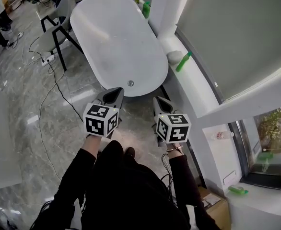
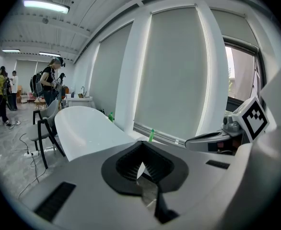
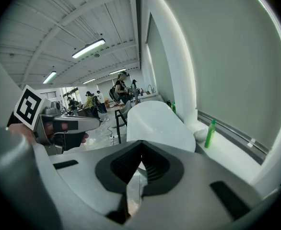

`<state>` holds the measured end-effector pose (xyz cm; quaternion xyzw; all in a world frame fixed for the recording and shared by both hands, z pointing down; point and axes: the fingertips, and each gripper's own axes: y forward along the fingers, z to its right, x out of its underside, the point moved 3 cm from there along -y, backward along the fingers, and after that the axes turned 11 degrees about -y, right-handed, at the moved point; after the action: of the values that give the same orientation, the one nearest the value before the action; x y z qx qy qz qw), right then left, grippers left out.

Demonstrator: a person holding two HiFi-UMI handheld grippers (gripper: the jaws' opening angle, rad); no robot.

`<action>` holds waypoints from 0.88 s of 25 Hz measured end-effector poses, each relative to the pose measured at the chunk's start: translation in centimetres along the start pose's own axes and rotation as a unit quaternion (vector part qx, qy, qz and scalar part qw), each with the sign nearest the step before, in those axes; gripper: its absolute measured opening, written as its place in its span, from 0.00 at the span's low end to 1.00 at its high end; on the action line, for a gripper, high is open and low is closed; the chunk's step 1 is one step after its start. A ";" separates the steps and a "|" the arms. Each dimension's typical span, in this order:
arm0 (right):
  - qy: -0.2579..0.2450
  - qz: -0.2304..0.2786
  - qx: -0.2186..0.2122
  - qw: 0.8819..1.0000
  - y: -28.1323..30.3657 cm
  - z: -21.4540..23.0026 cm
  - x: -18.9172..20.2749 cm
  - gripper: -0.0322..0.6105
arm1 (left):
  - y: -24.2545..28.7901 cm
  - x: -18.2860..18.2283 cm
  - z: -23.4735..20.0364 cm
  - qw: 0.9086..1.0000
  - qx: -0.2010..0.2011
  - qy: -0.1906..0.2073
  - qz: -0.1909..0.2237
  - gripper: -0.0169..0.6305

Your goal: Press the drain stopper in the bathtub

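Note:
The white oval bathtub (image 1: 116,37) stands ahead of me on the marble floor; it also shows as the tub (image 2: 83,128) and the tub (image 3: 155,121) in the two gripper views. A small round metal fitting (image 1: 130,83) sits on its near end. I cannot make out a drain stopper inside the basin. My left gripper (image 1: 115,92) (image 2: 141,150) is in the air just short of the tub's near end, jaws shut and empty. My right gripper (image 1: 159,100) (image 3: 140,146) is beside it to the right, also shut and empty.
A window ledge (image 1: 198,87) runs along the tub's right side with a green bottle (image 1: 183,61) and a white lump (image 1: 175,56). Left of the tub are chairs (image 1: 54,30), a power strip (image 1: 48,59) and floor cables (image 1: 47,97). People stand far back (image 2: 49,83).

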<state>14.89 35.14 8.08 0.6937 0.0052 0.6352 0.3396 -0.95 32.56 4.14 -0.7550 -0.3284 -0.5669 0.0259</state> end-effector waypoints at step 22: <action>0.010 -0.030 0.008 0.999 9.2 3.8 -2.1 0.05 | 9.3 -2.4 -6.1 0.999 0.006 -0.017 -0.030 0.03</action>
<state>13.90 25.39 10.76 0.6896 0.0338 0.6314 0.3530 -1.48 21.66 7.29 -0.7542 -0.3542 -0.5528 0.0078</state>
